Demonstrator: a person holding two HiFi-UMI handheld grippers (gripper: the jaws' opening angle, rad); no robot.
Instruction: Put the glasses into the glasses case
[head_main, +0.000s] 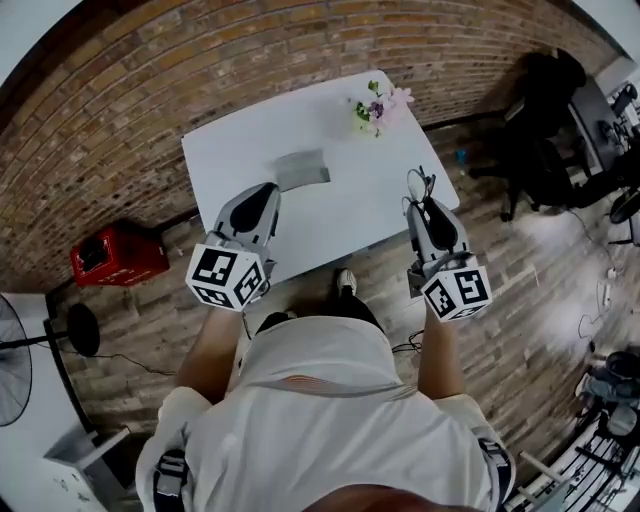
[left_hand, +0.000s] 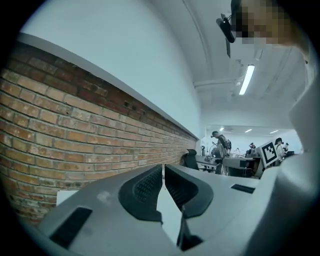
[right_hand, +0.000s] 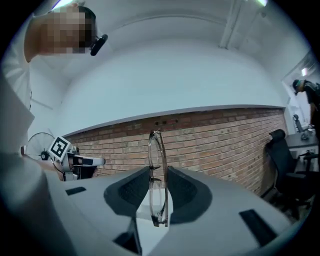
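Observation:
A folded pair of clear-framed glasses (right_hand: 156, 175) stands on edge between the pads of my right gripper (right_hand: 157, 172), which is shut on it. In the head view those glasses (head_main: 420, 184) stick out ahead of the right gripper (head_main: 424, 205) over the white table's (head_main: 350, 215) right part. The grey glasses case (head_main: 302, 168) lies on the table near its middle, just beyond my left gripper (head_main: 262, 192). The left gripper (left_hand: 163, 170) has its jaws together at the tips with nothing between them, and it points level at the brick wall.
A small bunch of flowers (head_main: 378, 108) stands at the table's far right corner. A red box (head_main: 118, 253) sits on the floor left of the table, with a fan (head_main: 12, 362) further left. Black office chairs (head_main: 545, 130) stand to the right.

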